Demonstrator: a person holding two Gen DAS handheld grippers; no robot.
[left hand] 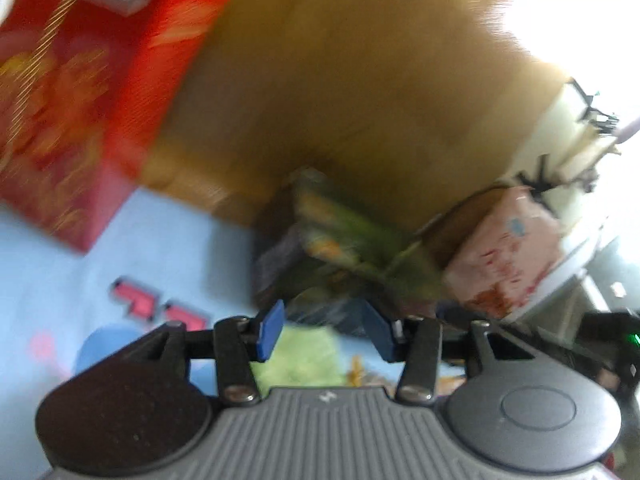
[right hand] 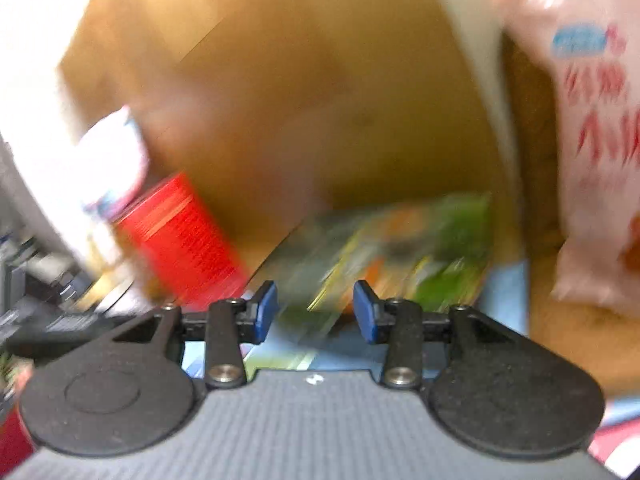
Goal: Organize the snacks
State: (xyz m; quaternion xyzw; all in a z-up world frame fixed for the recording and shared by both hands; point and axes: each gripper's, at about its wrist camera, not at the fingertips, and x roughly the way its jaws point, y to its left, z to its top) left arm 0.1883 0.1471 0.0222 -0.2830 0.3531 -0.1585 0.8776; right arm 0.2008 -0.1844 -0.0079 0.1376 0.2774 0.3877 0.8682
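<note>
Left wrist view first: we see our left gripper (left hand: 326, 330) with its blue fingers (left hand: 271, 330) partly apart and nothing pinched between them. Just beyond the tips a green snack packet (left hand: 352, 236) lies tilted on a dark packet (left hand: 276, 264), both badly blurred, against a brown cardboard wall (left hand: 340, 80). A pale green packet (left hand: 308, 356) shows below and between the fingers, lying on the light blue worktop (left hand: 160, 248). To the left stands a tall red box (left hand: 68, 96) with gold print; to the right a pink snack bag (left hand: 504, 252) leans near the cardboard. Small red-and-black marks (left hand: 136, 300) lie on the blue surface left of the fingers. From the right wrist view, our right gripper (right hand: 316, 312) also holds its fingers (right hand: 366, 312) partly open and empty. The green snack packet (right hand: 400, 252) lies flat just ahead of them, partly between the tips in the picture, though we cannot tell whether it touches them. A red can (right hand: 180, 240) stands to the left beside a white object (right hand: 112, 160), and the pink snack bag (right hand: 592, 140) rises on the right.
</note>
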